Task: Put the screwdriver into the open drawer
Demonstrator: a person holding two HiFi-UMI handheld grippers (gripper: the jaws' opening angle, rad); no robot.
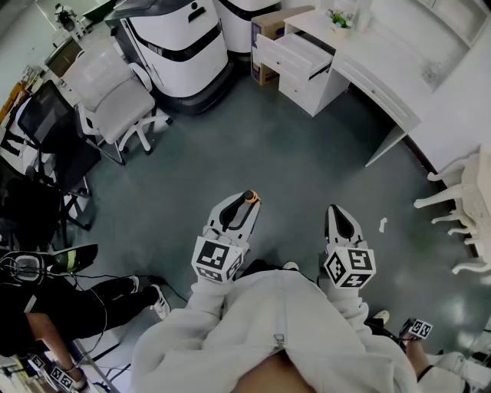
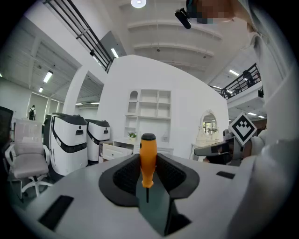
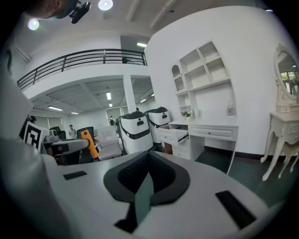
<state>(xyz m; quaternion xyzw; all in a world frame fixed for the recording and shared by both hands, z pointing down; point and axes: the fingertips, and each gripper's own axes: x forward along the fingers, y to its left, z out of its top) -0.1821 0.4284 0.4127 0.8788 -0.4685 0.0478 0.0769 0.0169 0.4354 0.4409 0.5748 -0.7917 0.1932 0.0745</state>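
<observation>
Grasp done, delivery left — the left gripper (image 1: 244,204) pinches the screwdriver (image 2: 148,158), the right gripper (image 1: 337,212) is pressed together empty, and the open drawer (image 1: 295,54), seemingly a white desk's (image 1: 383,69), lies well apart at one o'clock.

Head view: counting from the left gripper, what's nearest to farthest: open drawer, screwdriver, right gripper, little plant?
1. screwdriver, held in the jaws of the left gripper.
2. right gripper, just beside it on the right.
3. open drawer, far ahead, upper right.
4. plant, on the desk behind the drawer.
</observation>
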